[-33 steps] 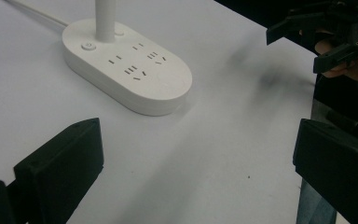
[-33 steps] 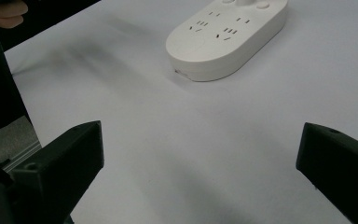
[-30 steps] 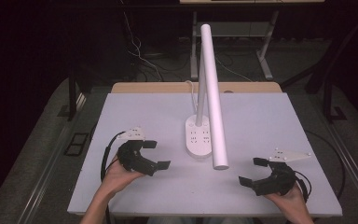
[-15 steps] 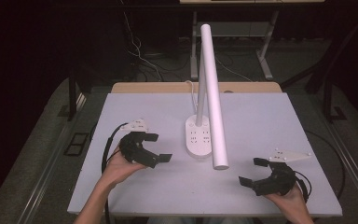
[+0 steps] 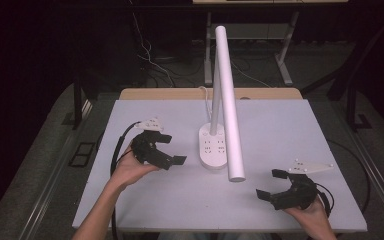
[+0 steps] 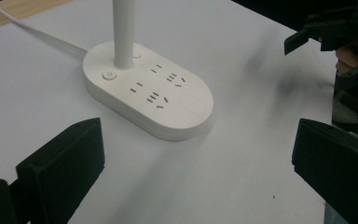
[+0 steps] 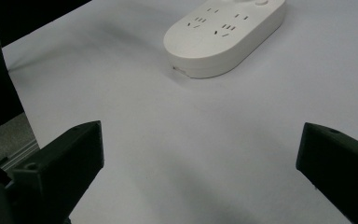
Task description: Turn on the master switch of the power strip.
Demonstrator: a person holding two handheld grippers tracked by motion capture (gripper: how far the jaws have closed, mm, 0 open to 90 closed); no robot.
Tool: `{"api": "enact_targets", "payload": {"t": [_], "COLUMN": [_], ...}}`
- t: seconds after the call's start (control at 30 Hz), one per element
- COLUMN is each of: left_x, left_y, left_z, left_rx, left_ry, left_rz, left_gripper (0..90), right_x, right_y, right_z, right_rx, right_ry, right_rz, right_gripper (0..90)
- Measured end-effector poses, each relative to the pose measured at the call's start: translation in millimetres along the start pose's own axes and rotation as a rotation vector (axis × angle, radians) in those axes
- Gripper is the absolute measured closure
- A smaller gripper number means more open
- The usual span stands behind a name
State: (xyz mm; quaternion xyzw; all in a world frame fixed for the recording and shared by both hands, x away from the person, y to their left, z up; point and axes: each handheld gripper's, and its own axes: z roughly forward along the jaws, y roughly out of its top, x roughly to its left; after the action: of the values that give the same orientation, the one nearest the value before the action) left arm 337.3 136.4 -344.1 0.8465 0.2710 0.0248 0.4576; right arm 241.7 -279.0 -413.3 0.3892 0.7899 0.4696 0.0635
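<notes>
Left gripper (image 5: 172, 149): black, held in the person's left hand (image 5: 130, 167) over the left half of the table; jaws spread wide with nothing between them, pointing toward the lamp base.
Right gripper (image 5: 272, 185): black, held in the person's right hand (image 5: 312, 215) near the front right of the table; jaws also spread wide and empty, aimed left and away from the person.
Lamp base (image 5: 213, 146): white oval block near the middle of the table, between the two grippers and closer to the left one; touched by neither.
Lamp base top: sockets set in pairs and a small round button (image 6: 108, 74) beside the foot of the post.
Lamp post (image 6: 123, 32): white, rising upright from the far end of the base.
Lamp head (image 5: 229, 100): long white bar slanting from high above down toward the person, its lower end hanging over the table just to the right of the base.
Cord (image 6: 37, 32): white, running from the base toward the far edge of the table.
Writing: no brand, label or lettering can be read on the base, the lamp or the grippers.
Table (image 5: 280, 125): pale grey top with a wooden strip along its far edge.
Open room: bare surface in front of the base and across the right half; the right gripper sits close to the front edge.
Surroundings: dark floor with cables (image 5: 150, 60) beyond the table.
</notes>
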Motion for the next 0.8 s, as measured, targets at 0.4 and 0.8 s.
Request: {"api": "enact_targets", "payload": {"t": [0.4,0.8], "left_x": [8.3,18.5], "left_y": [19.5,37.0], "left_z": [8.8,19.2], "left_rx": [0.038,0.053], "left_ry": [0.011,0.019], "left_rz": [0.032,0.04], "left_gripper": [1.4,1.8], "right_x": [-0.2,-0.5], "right_y": [-0.2,-0.4], "right_z": [-0.2,0.2], "right_rx": [-0.001,0.002], "right_ry": [0.001,0.006], "right_rz": [0.003,0.001], "right_gripper": [0.1,0.2]}}
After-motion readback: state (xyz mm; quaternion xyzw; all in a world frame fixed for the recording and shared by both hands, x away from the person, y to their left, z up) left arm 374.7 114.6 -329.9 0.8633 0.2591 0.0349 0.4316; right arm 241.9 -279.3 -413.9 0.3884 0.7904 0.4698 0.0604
